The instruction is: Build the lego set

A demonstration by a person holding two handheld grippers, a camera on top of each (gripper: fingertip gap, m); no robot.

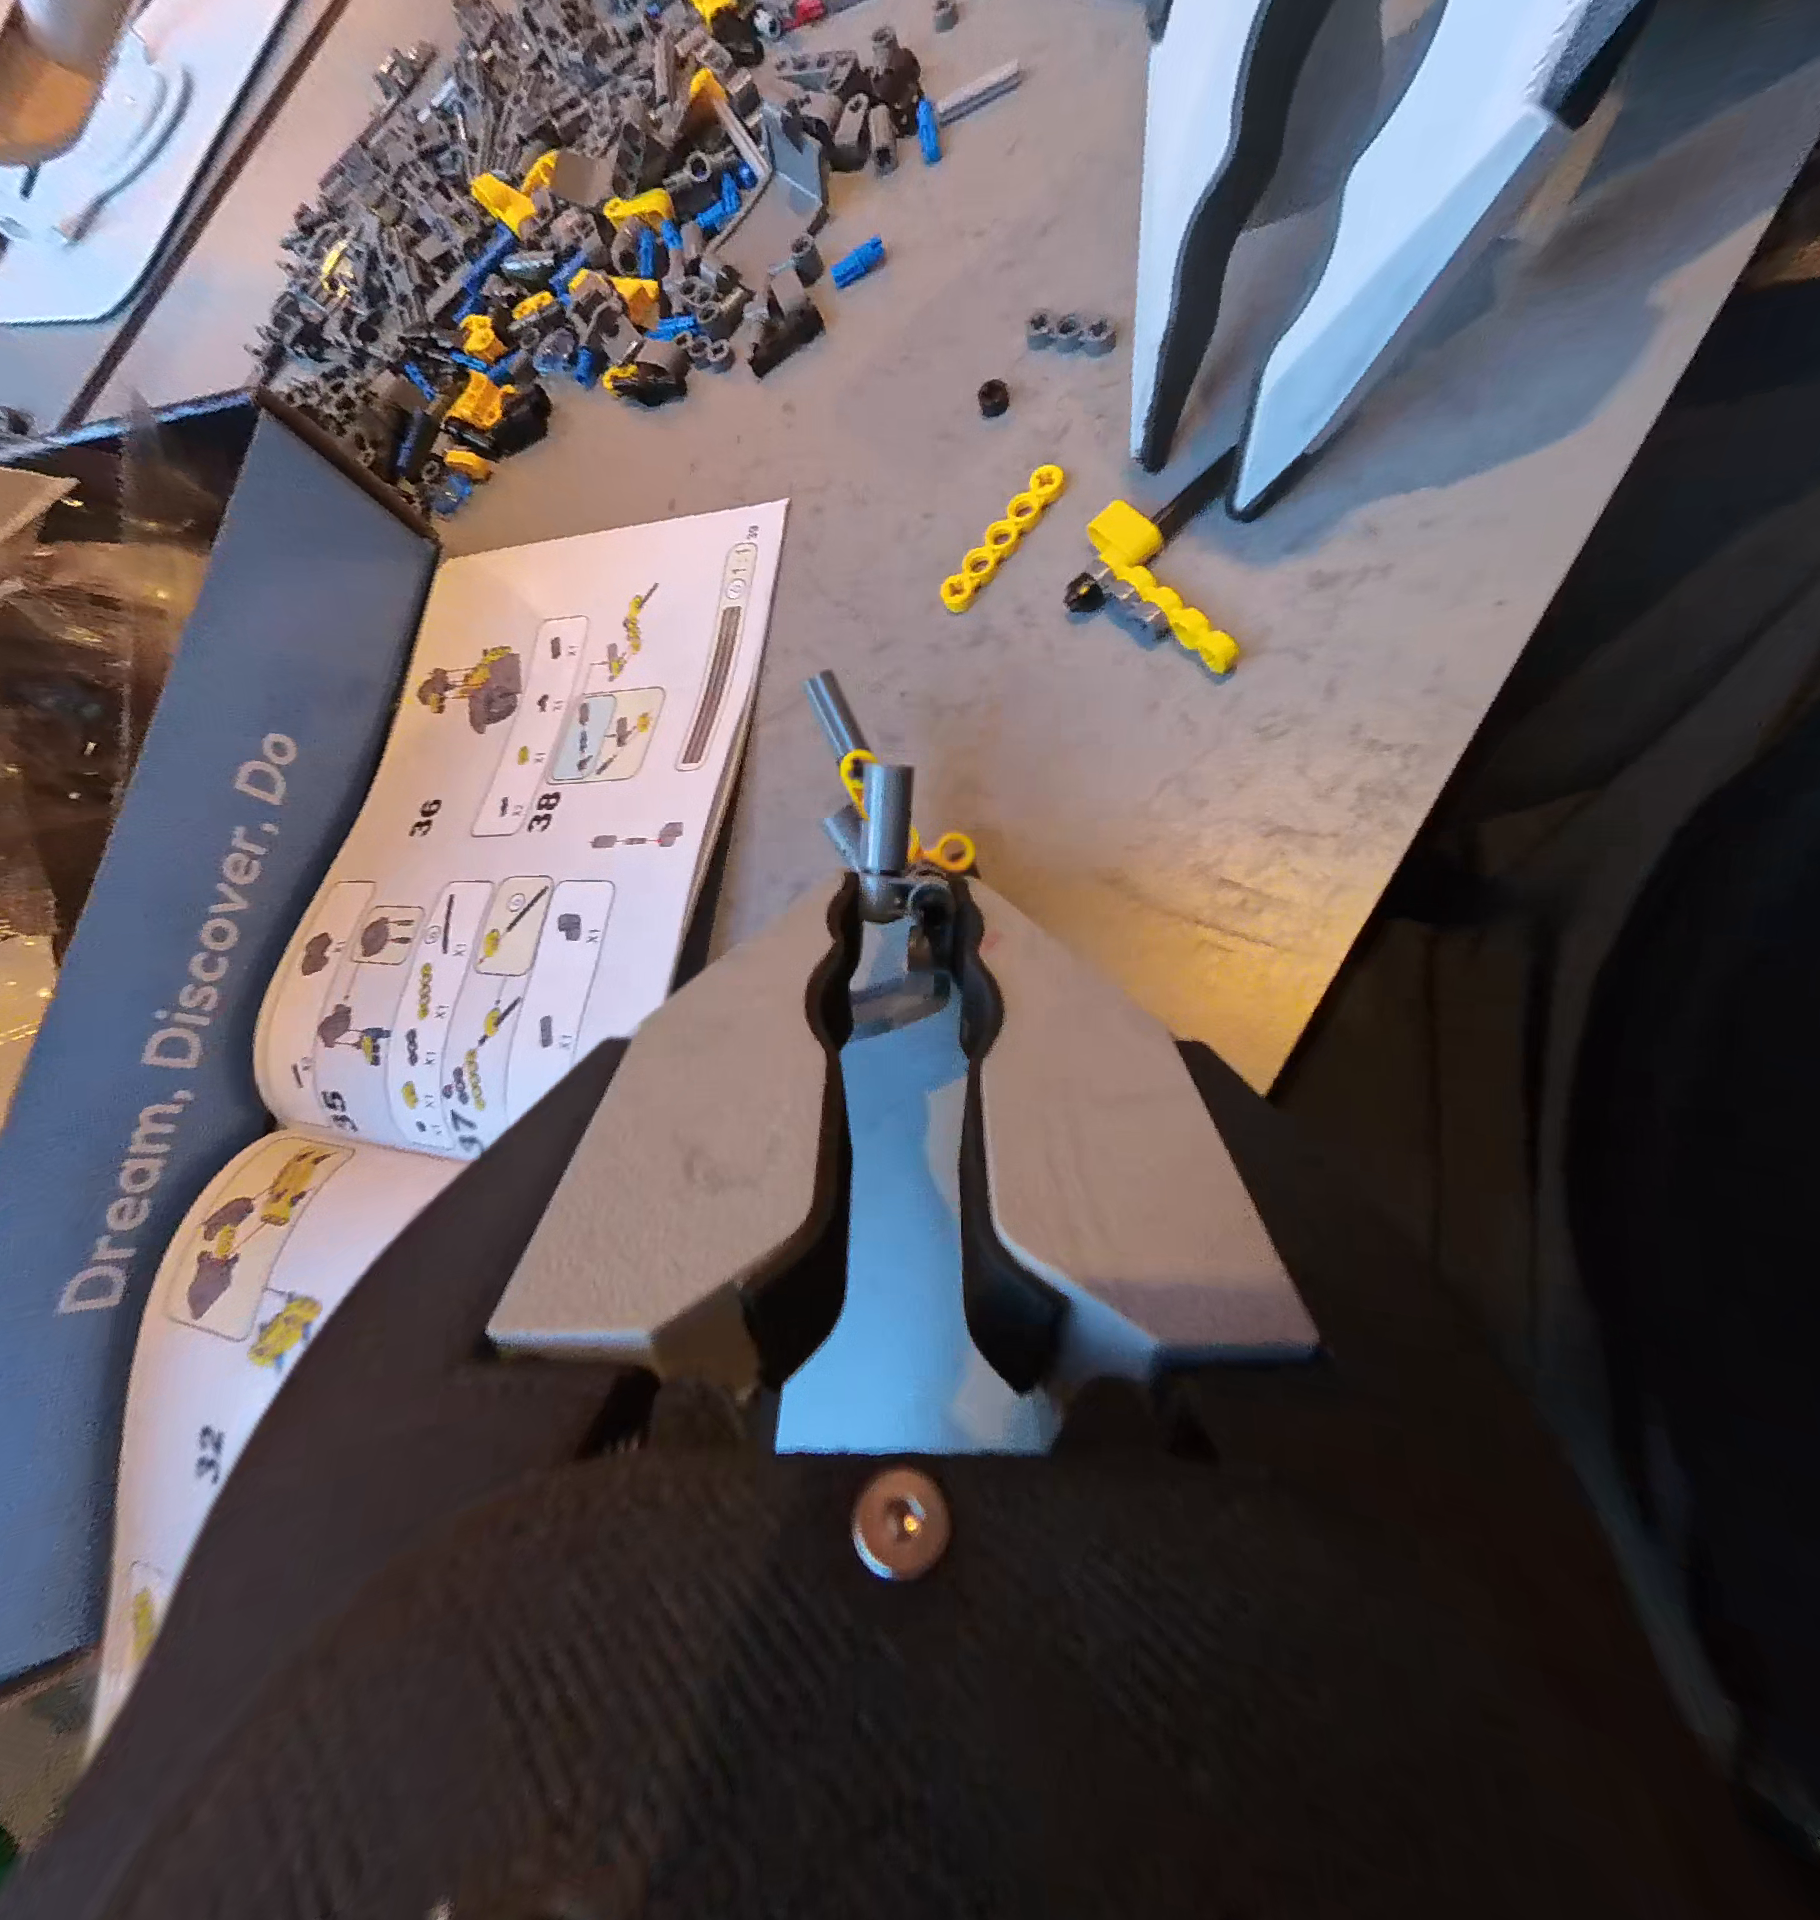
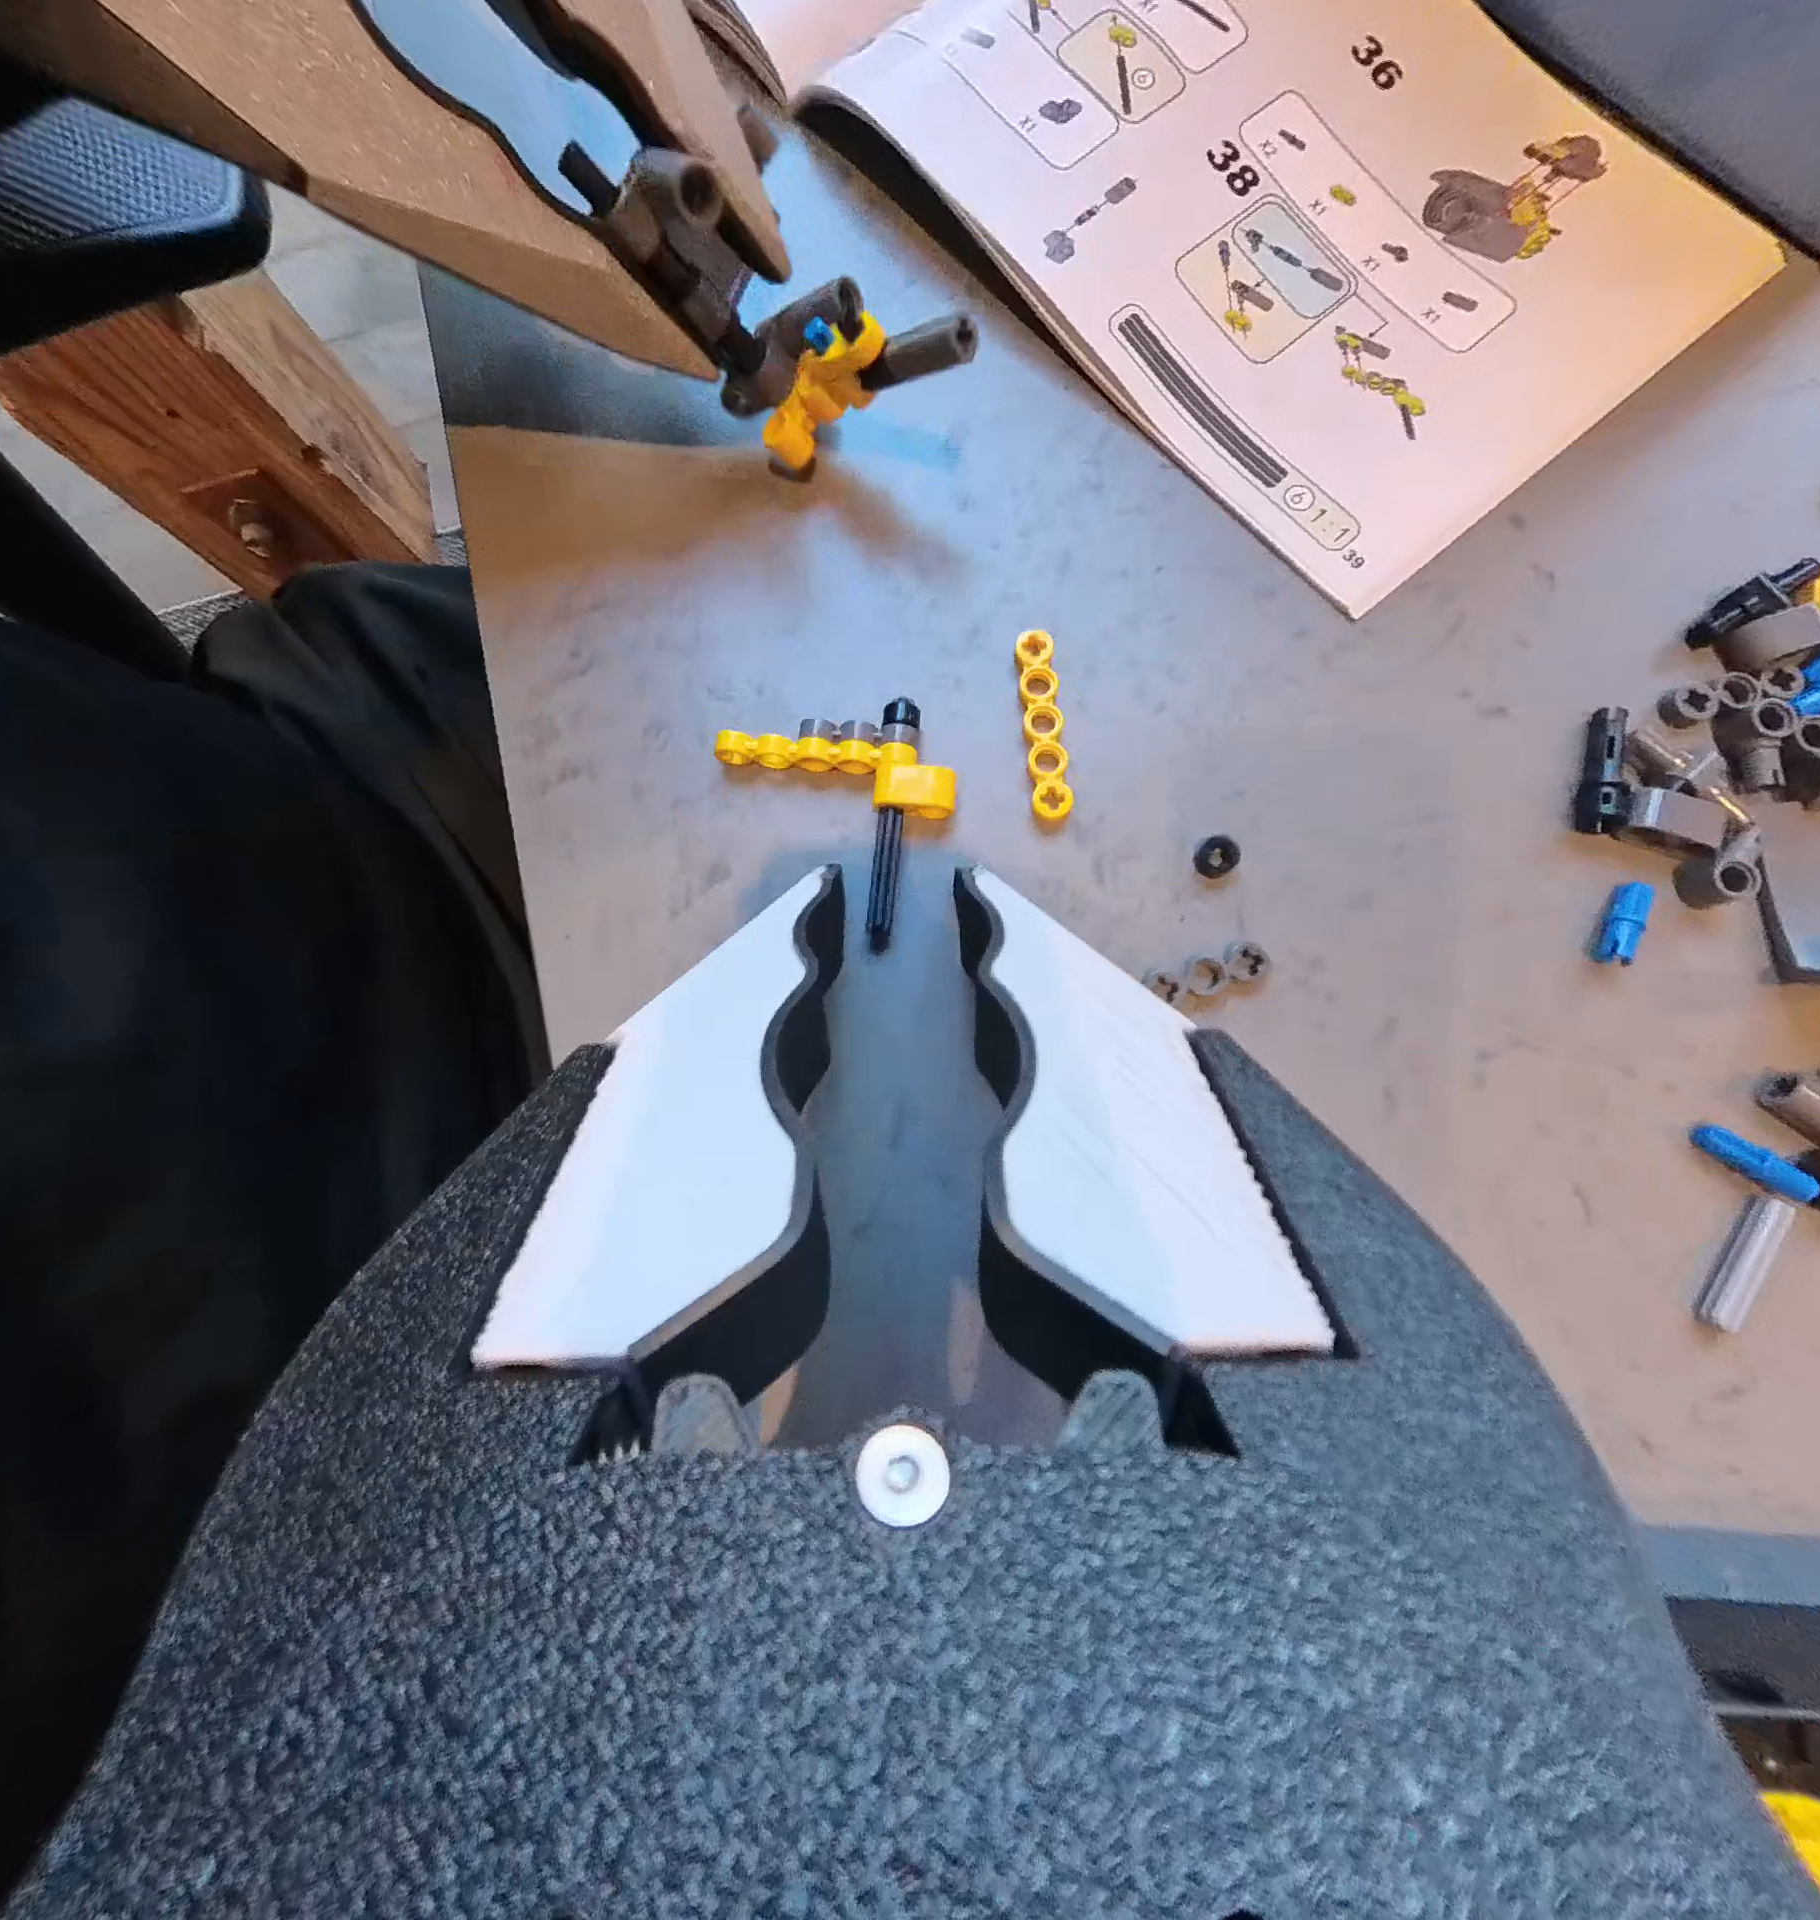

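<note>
My left gripper [image 1: 901, 904] is shut on a small grey-and-yellow brick assembly [image 1: 885, 821] and holds it above the grey table [image 1: 1145, 790]. It also shows in the right wrist view [image 2: 745, 317] with the assembly [image 2: 823, 364]. My right gripper [image 2: 898, 878] is open, low over the table. A black axle [image 2: 888, 873] lies between its fingertips, untouched by either as far as I can see. The axle belongs to a yellow-and-grey beam assembly [image 2: 833, 753] lying flat, also in the left wrist view [image 1: 1155, 592]. A yellow five-hole beam [image 2: 1043, 724] lies just right of it.
An open instruction booklet [image 1: 573, 831] lies beside a dark box [image 1: 210, 831]. A pile of grey, blue and yellow parts [image 1: 573, 229] lies beyond. A black bush [image 2: 1215, 855] and a grey three-hole piece [image 2: 1207, 971] lie near the right gripper. The table's edge [image 1: 1508, 727] runs close by. Tip to tip, the grippers are about 11 centimeters apart. The black bush [image 2: 1215, 855] lies around 4 centimeters away from my right fingertips. Look for it in the left wrist view [image 1: 995, 402] too.
</note>
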